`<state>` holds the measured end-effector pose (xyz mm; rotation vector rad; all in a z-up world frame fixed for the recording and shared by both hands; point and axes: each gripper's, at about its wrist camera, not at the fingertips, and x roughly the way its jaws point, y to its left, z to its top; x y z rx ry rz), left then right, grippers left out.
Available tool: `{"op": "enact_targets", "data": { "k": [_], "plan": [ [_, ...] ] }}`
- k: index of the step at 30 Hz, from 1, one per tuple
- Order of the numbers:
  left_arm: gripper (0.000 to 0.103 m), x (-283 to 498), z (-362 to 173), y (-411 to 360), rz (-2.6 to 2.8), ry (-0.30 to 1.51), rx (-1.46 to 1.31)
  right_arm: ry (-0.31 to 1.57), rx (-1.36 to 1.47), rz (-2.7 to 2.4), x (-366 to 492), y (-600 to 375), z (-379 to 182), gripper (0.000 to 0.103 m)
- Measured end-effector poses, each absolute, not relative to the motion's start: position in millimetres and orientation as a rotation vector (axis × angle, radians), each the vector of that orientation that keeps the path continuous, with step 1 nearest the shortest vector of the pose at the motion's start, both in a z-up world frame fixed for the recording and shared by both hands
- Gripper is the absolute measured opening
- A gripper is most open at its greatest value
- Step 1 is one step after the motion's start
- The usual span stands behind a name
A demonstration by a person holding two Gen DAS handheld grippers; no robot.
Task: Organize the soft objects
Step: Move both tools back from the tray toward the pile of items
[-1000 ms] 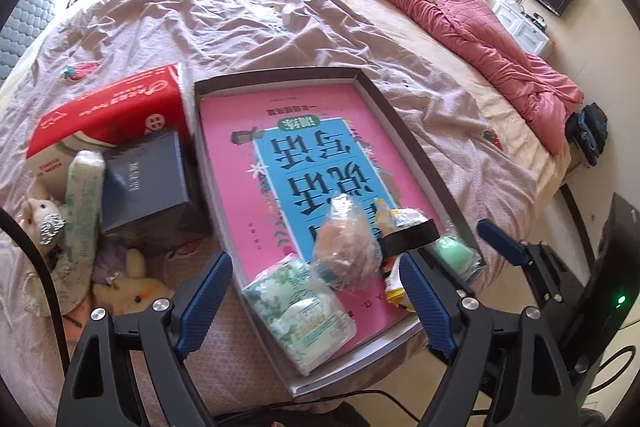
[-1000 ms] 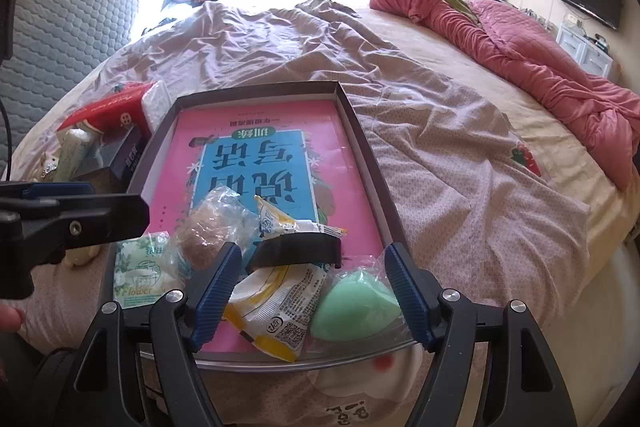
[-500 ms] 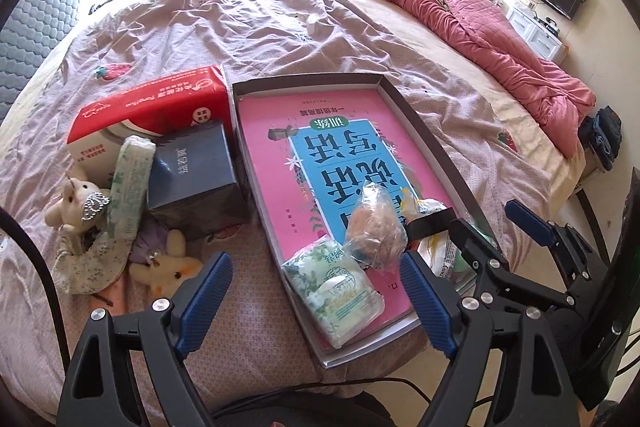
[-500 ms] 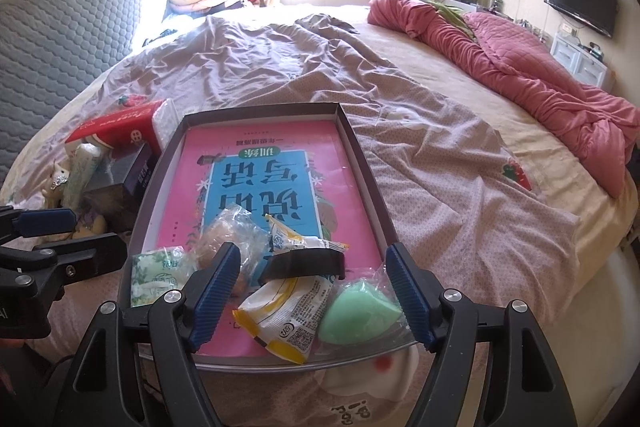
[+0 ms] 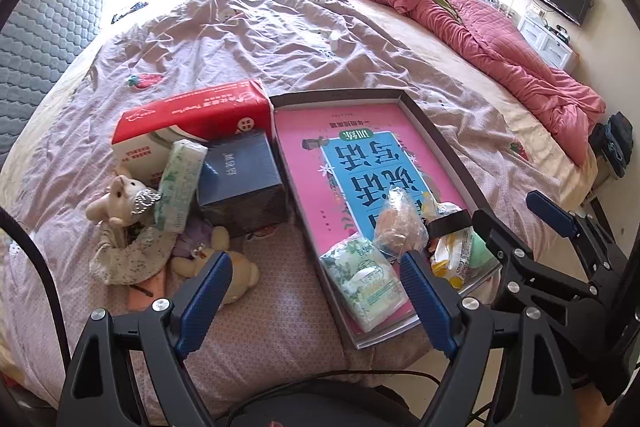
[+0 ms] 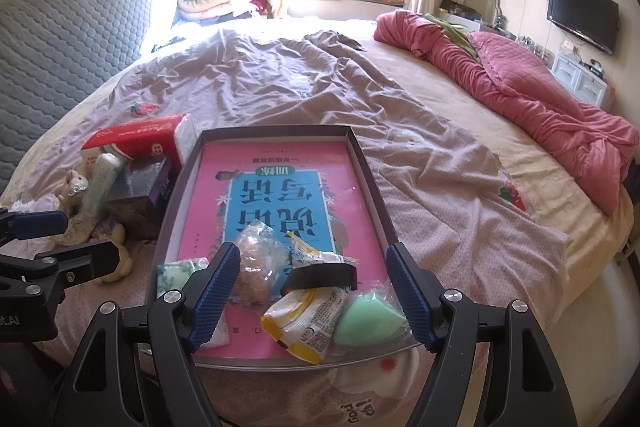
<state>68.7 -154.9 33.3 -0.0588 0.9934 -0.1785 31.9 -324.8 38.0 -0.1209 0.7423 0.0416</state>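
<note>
With both the left gripper (image 5: 316, 281) and right gripper (image 6: 312, 277) held wide open and empty, the light, crushable tissue pack (image 5: 366, 281) in the tray's (image 5: 430, 131) near-left corner is best pinched gently across its narrow sides.

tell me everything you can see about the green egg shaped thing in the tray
The green egg-shaped thing is a smooth, matte, mint-green teardrop that looks like a soft sponge, sealed in clear crinkled plastic. It lies on its side, pointed end up toward the black clip, in the tray's near right corner. The yellow-and-white snack packet lies against its left side. The right gripper hangs open above it, not touching. In the left wrist view only a sliver shows.
</note>
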Motion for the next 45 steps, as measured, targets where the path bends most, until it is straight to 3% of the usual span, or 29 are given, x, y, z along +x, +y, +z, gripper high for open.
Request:
{"op": "enact_targets", "data": {
  "k": [27, 45],
  "plan": [
    [0.085, 46.0, 56.8, -92.7, -0.031, 0.903, -0.056, 0.634, -0.201, 0.184, 6.4, -255.1, 79.3, 0.077],
    [0.085, 41.4, 43.2, 46.3, 0.163, 0.879, -0.236, 0.619, -0.238, 0.295, -0.5, -211.6, 73.9, 0.077]
  ]
}}
